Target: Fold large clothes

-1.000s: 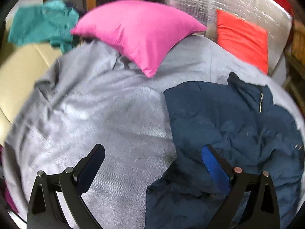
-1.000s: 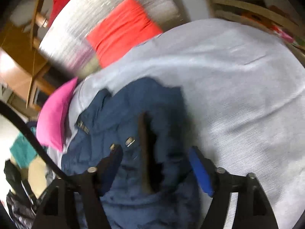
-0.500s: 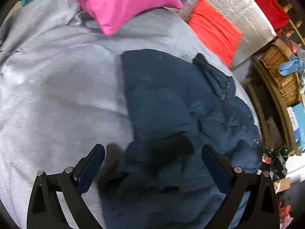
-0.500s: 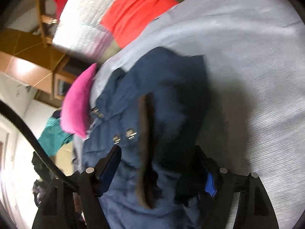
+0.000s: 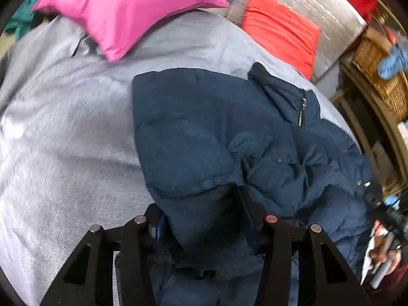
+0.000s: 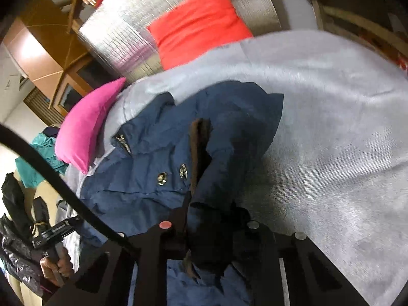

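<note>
Both tools are closing on the near hem of the puffy navy-blue padded jacket [image 5: 204, 132] spread ahead on the grey bed blanket [image 5: 63, 132], left tool [image 5: 204, 227] and right tool [image 6: 211, 229] with fabric between their jaws, so next likely comes lifting that edge toward the collar.

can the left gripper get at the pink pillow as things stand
Probably not right now: the left gripper is closing on a fold of the navy jacket, and the pink pillow lies beyond it across bare grey blanket. Nothing blocks that stretch.
</note>
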`<state>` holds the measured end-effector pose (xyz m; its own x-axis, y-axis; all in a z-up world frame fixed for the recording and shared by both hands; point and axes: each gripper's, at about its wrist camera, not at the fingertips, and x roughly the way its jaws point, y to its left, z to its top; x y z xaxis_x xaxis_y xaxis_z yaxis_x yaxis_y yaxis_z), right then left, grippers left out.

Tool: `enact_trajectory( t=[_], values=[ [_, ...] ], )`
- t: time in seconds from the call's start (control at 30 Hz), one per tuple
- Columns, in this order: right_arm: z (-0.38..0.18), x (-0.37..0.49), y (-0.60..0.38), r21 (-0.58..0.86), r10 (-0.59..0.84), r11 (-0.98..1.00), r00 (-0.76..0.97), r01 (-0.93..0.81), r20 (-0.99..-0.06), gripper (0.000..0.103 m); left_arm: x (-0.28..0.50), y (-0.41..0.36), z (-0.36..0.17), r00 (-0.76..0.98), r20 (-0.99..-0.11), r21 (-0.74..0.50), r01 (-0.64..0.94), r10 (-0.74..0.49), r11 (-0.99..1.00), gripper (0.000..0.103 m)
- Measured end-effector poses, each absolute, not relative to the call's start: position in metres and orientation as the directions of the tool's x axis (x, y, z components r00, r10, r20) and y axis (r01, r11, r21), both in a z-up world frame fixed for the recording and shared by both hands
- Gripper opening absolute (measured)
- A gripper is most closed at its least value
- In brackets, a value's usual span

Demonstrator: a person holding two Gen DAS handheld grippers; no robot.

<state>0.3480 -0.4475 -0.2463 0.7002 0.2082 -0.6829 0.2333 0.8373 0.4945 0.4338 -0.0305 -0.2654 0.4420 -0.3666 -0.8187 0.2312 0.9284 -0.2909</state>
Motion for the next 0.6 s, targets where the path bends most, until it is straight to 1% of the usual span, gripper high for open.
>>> enact_trajectory(
  t=[0.1,0.17,0.23,0.27,0.3,0.33,0.37,0.47,0.6],
  values=[
    [-0.235,0.324,-0.453,0.483,0.182,0.843,0.718,0.239,-0.672,0.024,0.428,-0.048,-0.258,0.436,-0.815,-0.283,0.278,-0.383,0.918,0.050],
    [-0.234,0.307,-0.461,0.474,0.159,0.840,0.713,0.265,-0.683,0.024,0.422,-0.059,-0.251,0.439,-0.810,-0.266,0.317,-0.389,0.910,0.050],
    [-0.243,0.306,-0.469,0.477,0.154,0.824,0.689,0.305,-0.708,0.024,0.420,-0.066,-0.250,0.443,-0.823,-0.225,0.322,-0.356,0.920,0.050],
    [-0.259,0.312,-0.477,0.492,0.172,0.799,0.653,0.345,-0.738,0.029,0.422,-0.067,-0.253,0.440,-0.834,-0.206,0.313,-0.334,0.927,0.052],
    [-0.270,0.314,-0.479,0.498,0.192,0.786,0.622,0.365,-0.759,0.036,0.428,-0.067,-0.257,0.430,-0.842,-0.213,0.291,-0.327,0.933,0.057],
    [-0.282,0.320,-0.482,0.503,0.212,0.771,0.587,0.391,-0.781,0.047,0.429,-0.061,-0.260,0.419,-0.846,-0.232,0.269,-0.331,0.935,0.060],
    [-0.285,0.323,-0.486,0.524,0.227,0.754,0.590,0.397,-0.775,0.052,0.432,-0.056,-0.261,0.407,-0.851,-0.253,0.241,-0.334,0.937,0.060],
    [-0.274,0.324,-0.490,0.555,0.248,0.732,0.605,0.394,-0.757,0.053,0.433,-0.046,-0.253,0.431,-0.842,-0.254,0.212,-0.323,0.944,0.061],
    [-0.259,0.317,-0.508,0.590,0.195,0.696,0.683,0.409,-0.704,0.060,0.432,-0.031,-0.239,0.510,-0.813,-0.216,0.183,-0.280,0.959,0.063]
  ],
)
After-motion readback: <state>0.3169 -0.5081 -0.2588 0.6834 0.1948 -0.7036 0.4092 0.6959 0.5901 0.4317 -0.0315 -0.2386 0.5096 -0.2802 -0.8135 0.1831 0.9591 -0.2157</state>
